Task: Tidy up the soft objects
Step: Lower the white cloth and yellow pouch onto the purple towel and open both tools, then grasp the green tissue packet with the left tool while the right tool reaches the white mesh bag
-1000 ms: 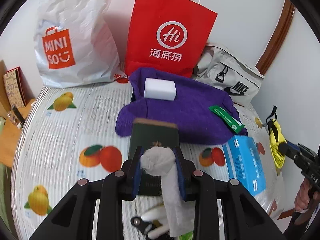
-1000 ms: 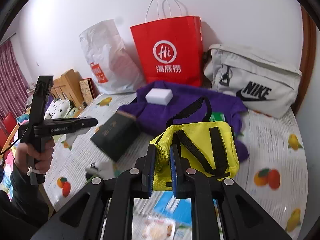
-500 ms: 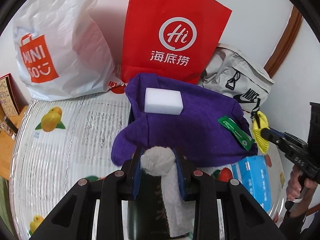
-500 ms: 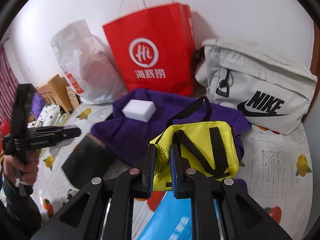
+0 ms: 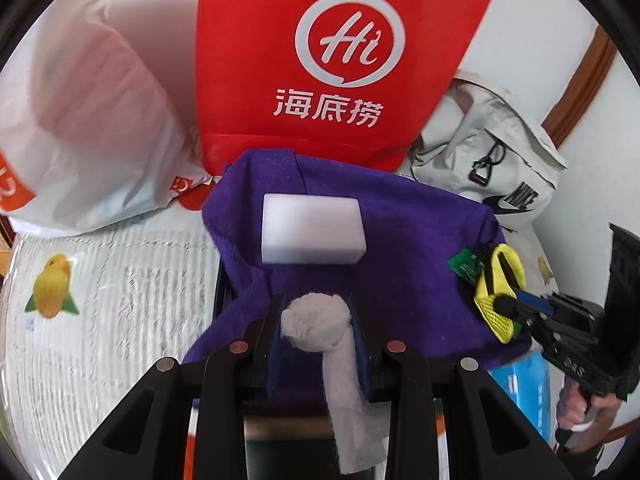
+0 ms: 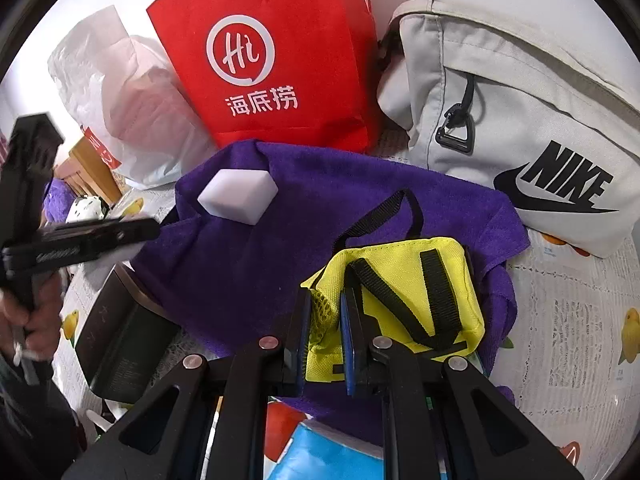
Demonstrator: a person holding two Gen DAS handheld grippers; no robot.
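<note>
My left gripper (image 5: 316, 320) is shut on a rolled white cloth (image 5: 320, 324) whose tail hangs down, held over the near edge of a purple towel (image 5: 400, 248). A white sponge block (image 5: 312, 234) lies on the towel just ahead. My right gripper (image 6: 324, 320) is shut on the mesh edge of a yellow pouch (image 6: 404, 280) with black straps, held over the right part of the purple towel (image 6: 240, 264). The sponge (image 6: 238, 196) lies to its far left. The right gripper with the pouch (image 5: 496, 292) shows at the right of the left wrist view.
A red paper bag (image 5: 332, 64), a white plastic bag (image 5: 80, 120) and a grey Nike bag (image 6: 520, 128) stand behind the towel against the wall. A dark green book (image 6: 120, 340) lies left of the towel. A blue packet (image 6: 328, 456) lies near. The tablecloth (image 5: 100, 320) has fruit prints.
Both grippers moved forward toward the purple towel with their loads still held. The towel, sponge and bags now loom larger; the green book has dropped below the left gripper.
</note>
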